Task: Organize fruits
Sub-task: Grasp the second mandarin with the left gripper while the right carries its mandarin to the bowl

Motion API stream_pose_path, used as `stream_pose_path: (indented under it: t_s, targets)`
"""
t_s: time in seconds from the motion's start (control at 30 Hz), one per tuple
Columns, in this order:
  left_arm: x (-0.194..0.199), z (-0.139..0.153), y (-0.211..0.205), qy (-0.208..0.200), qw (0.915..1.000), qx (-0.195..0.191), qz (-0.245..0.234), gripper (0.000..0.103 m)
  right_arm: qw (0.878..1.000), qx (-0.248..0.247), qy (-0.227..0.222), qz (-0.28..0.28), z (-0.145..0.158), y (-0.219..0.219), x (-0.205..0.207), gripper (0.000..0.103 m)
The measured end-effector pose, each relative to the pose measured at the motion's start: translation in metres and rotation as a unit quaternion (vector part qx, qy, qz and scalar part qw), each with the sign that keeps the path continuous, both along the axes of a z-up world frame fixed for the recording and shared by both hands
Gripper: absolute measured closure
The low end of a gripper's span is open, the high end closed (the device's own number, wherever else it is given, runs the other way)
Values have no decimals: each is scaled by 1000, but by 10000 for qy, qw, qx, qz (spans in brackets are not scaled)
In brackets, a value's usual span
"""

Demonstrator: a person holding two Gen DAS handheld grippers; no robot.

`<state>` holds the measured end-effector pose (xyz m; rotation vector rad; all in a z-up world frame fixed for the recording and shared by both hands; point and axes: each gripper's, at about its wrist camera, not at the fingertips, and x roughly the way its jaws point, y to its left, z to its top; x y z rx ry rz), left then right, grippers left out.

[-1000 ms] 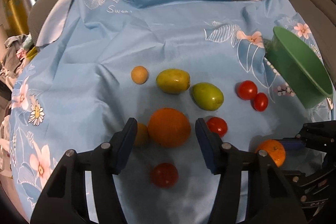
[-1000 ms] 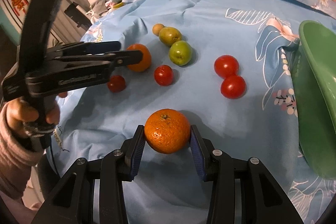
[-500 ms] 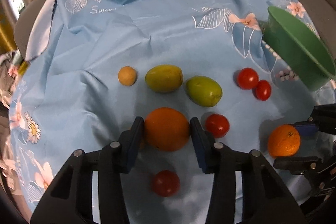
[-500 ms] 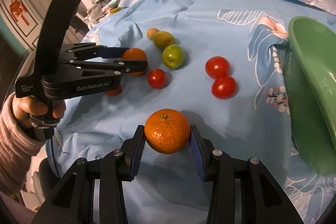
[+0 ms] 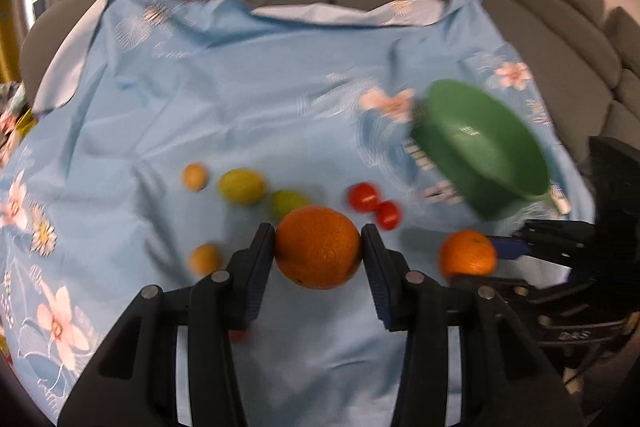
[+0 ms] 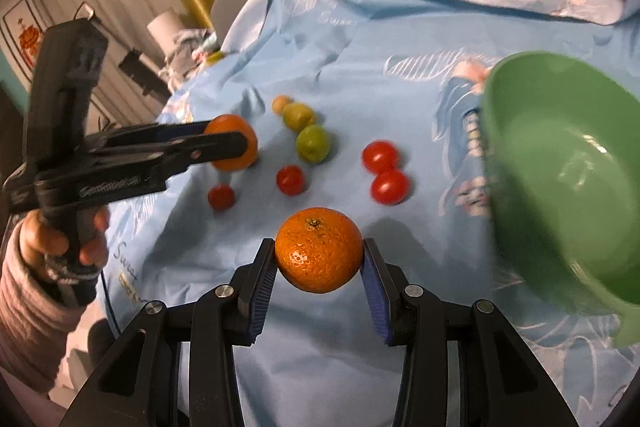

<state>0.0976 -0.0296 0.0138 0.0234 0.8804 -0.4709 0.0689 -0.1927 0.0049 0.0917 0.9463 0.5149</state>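
Left view: left tongs (image 5: 319, 247) clamping large round orange (image 5: 318, 247) above the light blue floral cloth (image 5: 240, 87). Right view: right tongs (image 6: 319, 251) gripping smaller dimpled mandarin (image 6: 319, 249), just beside the green plastic bowl (image 6: 560, 167).

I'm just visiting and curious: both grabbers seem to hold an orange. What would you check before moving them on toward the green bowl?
1. Left gripper clamped on its orange: ok, jaws just closed on it.
2. Right gripper clamped on the mandarin: ok.
3. Green bowl has room: ok, nothing seen inside.
4. Bowl sitting steady: cannot tell, it looks tilted.
5. Tomatoes clear of the path: cannot tell.
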Motion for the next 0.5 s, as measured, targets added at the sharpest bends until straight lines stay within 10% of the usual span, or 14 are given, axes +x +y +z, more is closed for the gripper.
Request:
stream_pose_path:
  t_s: [0.5]
  targets:
    - [12,26,-150,-185,9889,-409,-1418,59,9844,-34,-675,-1622,39,-112,-12,59]
